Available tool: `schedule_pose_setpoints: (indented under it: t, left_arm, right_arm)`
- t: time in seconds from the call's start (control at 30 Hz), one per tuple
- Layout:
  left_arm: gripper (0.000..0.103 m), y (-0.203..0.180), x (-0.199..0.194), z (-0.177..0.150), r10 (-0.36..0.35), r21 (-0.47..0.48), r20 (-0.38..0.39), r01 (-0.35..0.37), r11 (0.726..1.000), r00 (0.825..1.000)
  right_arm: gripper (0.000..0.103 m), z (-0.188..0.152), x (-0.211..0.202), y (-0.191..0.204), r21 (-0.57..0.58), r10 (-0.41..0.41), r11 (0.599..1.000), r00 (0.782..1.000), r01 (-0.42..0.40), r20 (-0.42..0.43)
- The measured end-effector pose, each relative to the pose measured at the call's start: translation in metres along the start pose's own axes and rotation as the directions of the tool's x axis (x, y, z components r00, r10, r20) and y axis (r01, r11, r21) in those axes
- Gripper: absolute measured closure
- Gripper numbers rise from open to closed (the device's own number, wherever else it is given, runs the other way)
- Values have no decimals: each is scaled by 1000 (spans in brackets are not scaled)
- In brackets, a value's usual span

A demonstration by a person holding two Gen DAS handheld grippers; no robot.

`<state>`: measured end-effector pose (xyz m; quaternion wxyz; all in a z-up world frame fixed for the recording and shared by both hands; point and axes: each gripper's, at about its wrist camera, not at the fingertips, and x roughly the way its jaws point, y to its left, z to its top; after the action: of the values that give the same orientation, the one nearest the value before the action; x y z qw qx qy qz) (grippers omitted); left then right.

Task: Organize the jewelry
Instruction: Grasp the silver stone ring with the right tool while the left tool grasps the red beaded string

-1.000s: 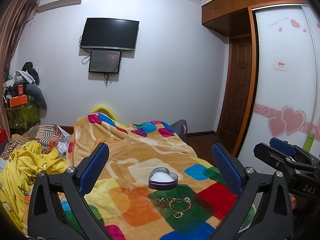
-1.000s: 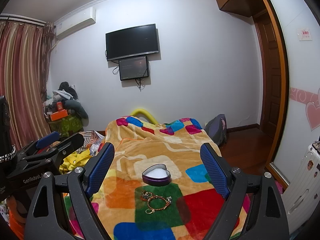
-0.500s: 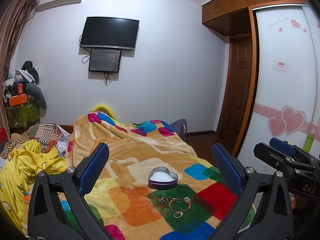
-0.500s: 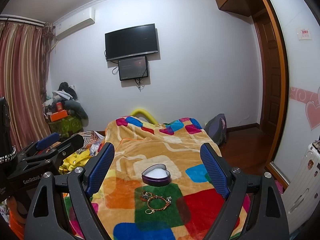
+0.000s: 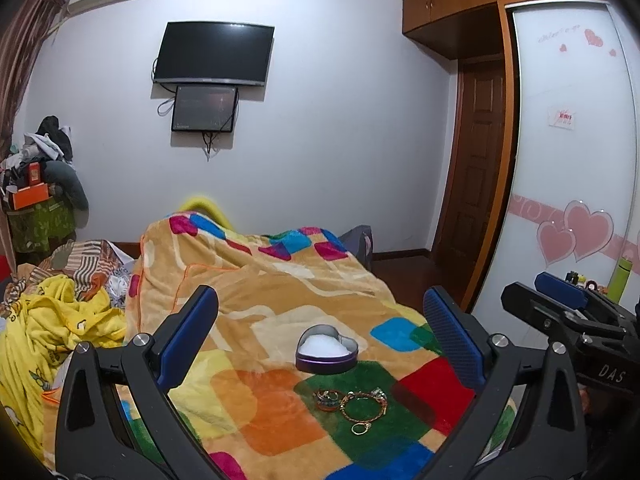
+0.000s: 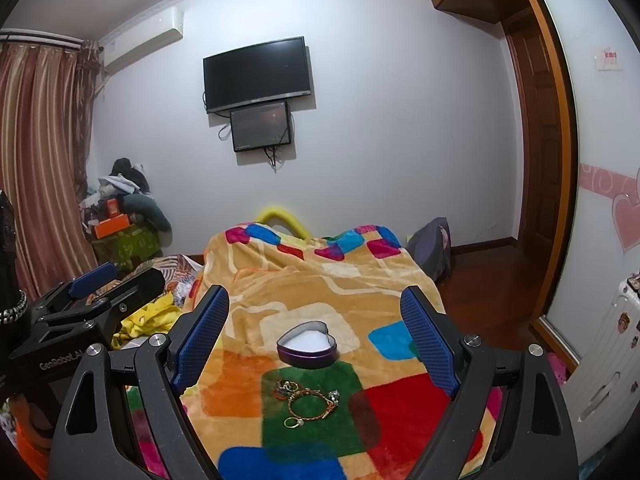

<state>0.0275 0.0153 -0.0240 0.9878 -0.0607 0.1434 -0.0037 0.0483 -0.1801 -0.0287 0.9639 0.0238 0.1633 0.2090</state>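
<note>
Jewelry lies in a small loose cluster on the green patch of the blanket, toward the near edge of the bed, just in front of the heart-shaped tin, close to it but not touching. Going left to right across the cluster: a few rings bunched together, then a gold-and-red bracelet with a silvery charm at its right end, and a small gold ring nearest the cameras. The tin is open, purple-walled, with white padding inside.

The left gripper hangs above the bed with its jaws spread wide and nothing between them; the right gripper beside it is just as wide apart and equally empty.

The likely trouble is the plush blanket: thin rings sink into the pile, so fingers coming down may press them deeper or pinch fleece instead. Pieces lying this close could be nudged or snagged together, and the light tin might slide or tip on the soft surface if bumped.
</note>
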Motion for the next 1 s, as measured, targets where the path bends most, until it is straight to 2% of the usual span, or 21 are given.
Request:
schedule_pose_setpoints:
  t: [0.2, 0.4, 0.6, 0.7, 0.77, 0.9, 1.0]
  left_arm:
    - [0, 13, 34, -13, 28, -21, -76, -29, 999, 997]
    - [3, 35, 76, -40, 67, -24, -202, -73, 997, 977]
    - [20, 52, 116, -76, 33, -39, -368, -51, 998, 929]
    - [27, 50, 129, -89, 24, -22, -415, -36, 999, 909]
    - [30, 49, 137, -97, 7, -17, -446, -16, 1000, 895]
    - [45, 44, 149, -112, -46, -21, -506, 41, 999, 861]
    - [51, 37, 154, -118, -75, -22, -531, 74, 997, 844]
  right_arm:
    - [18, -8, 20, -13, 17, -36, 999, 998, 37, -58]
    - [18, -27, 47, -31, 29, -78, 996, 984, 84, -162]
    - [18, -51, 79, -43, 39, -67, 996, 950, 83, -305]
    - [20, -66, 91, -47, 33, -66, 996, 932, 84, -357]
    - [28, -74, 97, -48, 26, -63, 996, 917, 80, -393]
    - [38, -87, 111, -52, 29, -43, 998, 895, 62, -443]
    - [46, -95, 118, -53, 27, -29, 999, 880, 47, -473]
